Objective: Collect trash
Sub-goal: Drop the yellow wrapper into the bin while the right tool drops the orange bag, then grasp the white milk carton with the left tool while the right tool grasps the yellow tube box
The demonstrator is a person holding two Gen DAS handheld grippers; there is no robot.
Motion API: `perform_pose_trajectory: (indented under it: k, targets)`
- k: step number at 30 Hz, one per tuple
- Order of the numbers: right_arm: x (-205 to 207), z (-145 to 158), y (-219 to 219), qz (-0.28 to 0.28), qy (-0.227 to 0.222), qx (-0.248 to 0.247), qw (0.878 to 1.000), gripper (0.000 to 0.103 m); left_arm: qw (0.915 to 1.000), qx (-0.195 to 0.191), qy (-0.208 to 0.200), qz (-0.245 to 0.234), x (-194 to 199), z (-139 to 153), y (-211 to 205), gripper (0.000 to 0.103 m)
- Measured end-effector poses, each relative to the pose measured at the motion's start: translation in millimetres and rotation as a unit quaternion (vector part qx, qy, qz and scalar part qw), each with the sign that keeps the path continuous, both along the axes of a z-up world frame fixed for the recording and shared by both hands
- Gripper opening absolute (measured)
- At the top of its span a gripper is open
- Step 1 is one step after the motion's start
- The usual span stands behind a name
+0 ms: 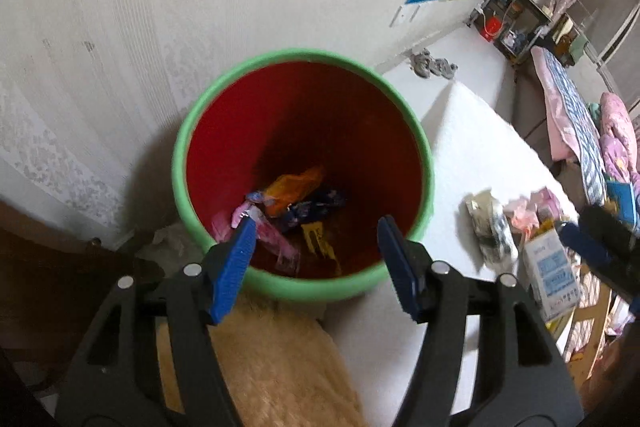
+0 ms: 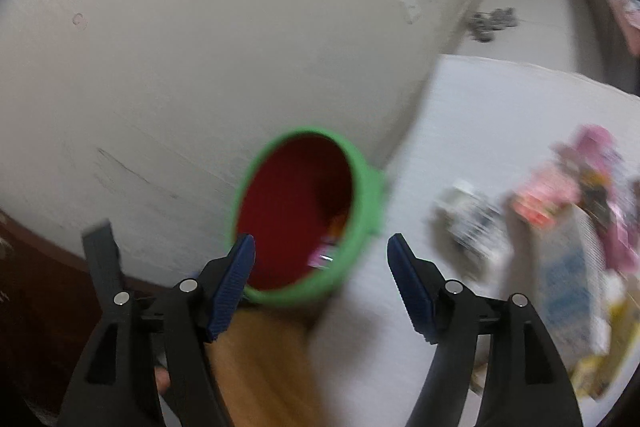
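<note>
Both grippers, left (image 1: 316, 247) and right (image 2: 320, 259), gape empty over wrapper-filled bucket (image 1: 192, 131); litter (image 1: 492, 227) beside.

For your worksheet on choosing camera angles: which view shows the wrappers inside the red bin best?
The left wrist view. It looks almost straight down into the red bin, so the wrappers at the bottom show sharply: orange, pink, dark blue and yellow. The right wrist view is blurred and sees the bin from the side; only a sliver of orange and pink shows.
</note>
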State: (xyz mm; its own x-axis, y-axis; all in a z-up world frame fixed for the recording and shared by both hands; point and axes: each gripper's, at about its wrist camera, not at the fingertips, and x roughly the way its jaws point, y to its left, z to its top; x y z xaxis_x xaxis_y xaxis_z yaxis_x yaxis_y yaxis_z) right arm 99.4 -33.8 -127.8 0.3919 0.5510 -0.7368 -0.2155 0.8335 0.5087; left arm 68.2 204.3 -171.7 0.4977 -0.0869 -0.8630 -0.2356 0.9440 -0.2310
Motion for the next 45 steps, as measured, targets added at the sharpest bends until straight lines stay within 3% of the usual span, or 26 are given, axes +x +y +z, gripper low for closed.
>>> perform_pose_trajectory:
  k: [5, 9, 13, 19, 20, 21, 22, 24, 29, 35, 41, 45]
  targets:
    - [-54, -8, -75, -0.069, -0.017, -0.068, 0.995, 0.067, 0.9996, -0.003, 0.02, -0.019, -13, -8, -22, 0.06]
    - [-82, -21, -131, -0.126, -0.024, -0.154, 0.98, 0.07, 0.9981, -0.004, 0.035, -0.05, -20, -13, -52, 0.06]
    - [-84, -59, -170, -0.145, 0.029, -0.185, 0.972, 0.077, 0.9954, -0.027, 0.039, -0.083, -19, -10, -91, 0.06]
    - [-75, -102, -172, -0.122, 0.055, -0.177, 0.975, 0.075, 0.988, -0.051, 0.021, -0.145, -7, 12, -164, 0.069]
    - [-75, -106, -170, -0.116, 0.054, -0.176, 0.976, 0.07, 0.9866, -0.05, 0.017, -0.154, -4, 16, -176, 0.071]
    - [-76, -108, -169, -0.11, 0.052, -0.173, 0.977, 0.052, 0.9857, -0.049, 0.014, -0.16, -2, 19, -184, 0.073]
    - [-78, -109, -168, -0.101, 0.05, -0.157, 0.981, 0.041, 0.9842, -0.047, 0.013, -0.17, 2, 21, -196, 0.073]
    - [-84, -104, -169, -0.101, 0.046, -0.149, 0.983, 0.039, 0.9819, -0.044, 0.016, -0.184, 10, 22, -214, 0.073]
    - [-109, -89, -187, -0.118, 0.044, -0.105, 0.987, 0.038, 0.9755, -0.052, 0.049, -0.208, 29, 9, -248, 0.075]
    - [-145, -98, -226, -0.143, 0.101, -0.029, 0.984, 0.039, 0.9721, -0.06, 0.102, -0.202, 46, -24, -272, 0.081]
    - [-167, -115, -249, -0.164, 0.139, -0.002, 0.977, 0.041, 0.9716, -0.08, 0.144, -0.17, 57, -43, -280, 0.082]
    - [-167, -116, -256, -0.175, 0.141, -0.006, 0.974, 0.045, 0.9702, -0.095, 0.157, -0.159, 54, -54, -282, 0.082]
